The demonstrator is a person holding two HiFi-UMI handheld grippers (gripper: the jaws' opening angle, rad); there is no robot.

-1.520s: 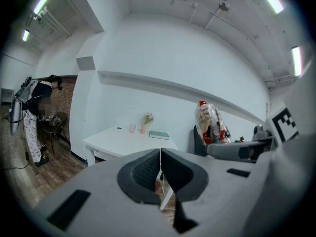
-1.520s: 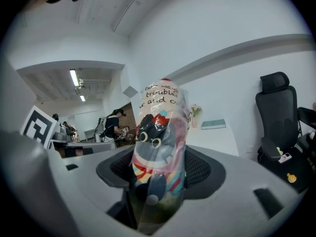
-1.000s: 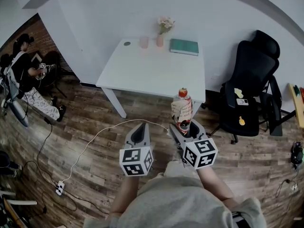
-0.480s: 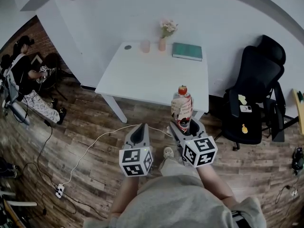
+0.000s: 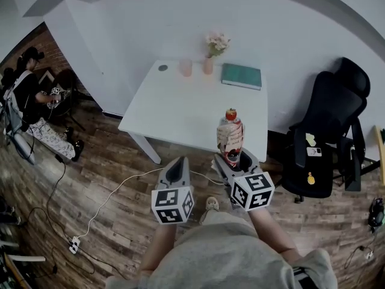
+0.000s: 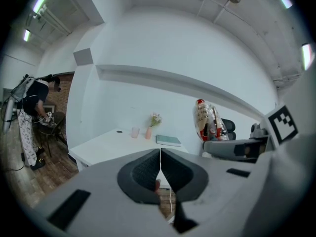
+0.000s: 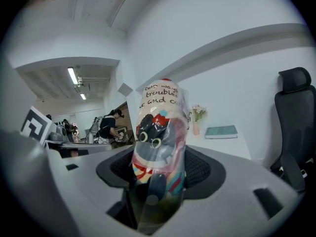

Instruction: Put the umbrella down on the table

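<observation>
A folded umbrella (image 5: 230,138) in a clear sleeve with a cartoon print and a red tip stands upright in my right gripper (image 5: 235,159), whose jaws are shut on its lower end. The right gripper view shows the umbrella (image 7: 158,147) filling the middle between the jaws of the right gripper (image 7: 158,184). My left gripper (image 5: 177,168) hangs beside it, shut and empty; in its own view the left gripper (image 6: 160,168) has its jaws pressed together, with the umbrella (image 6: 206,120) off to the right. Both grippers are over the wooden floor, short of the white table (image 5: 180,104).
At the table's far edge stand a pink cup (image 5: 185,67), a vase of flowers (image 5: 210,56) and a teal book (image 5: 241,76). A black office chair (image 5: 325,131) stands to the right. A white cable (image 5: 114,191) crosses the floor. A person (image 5: 27,101) sits far left.
The table has come slightly nearer and shifted right in the head view. Both grippers keep their pose, and the umbrella stays held upright.
</observation>
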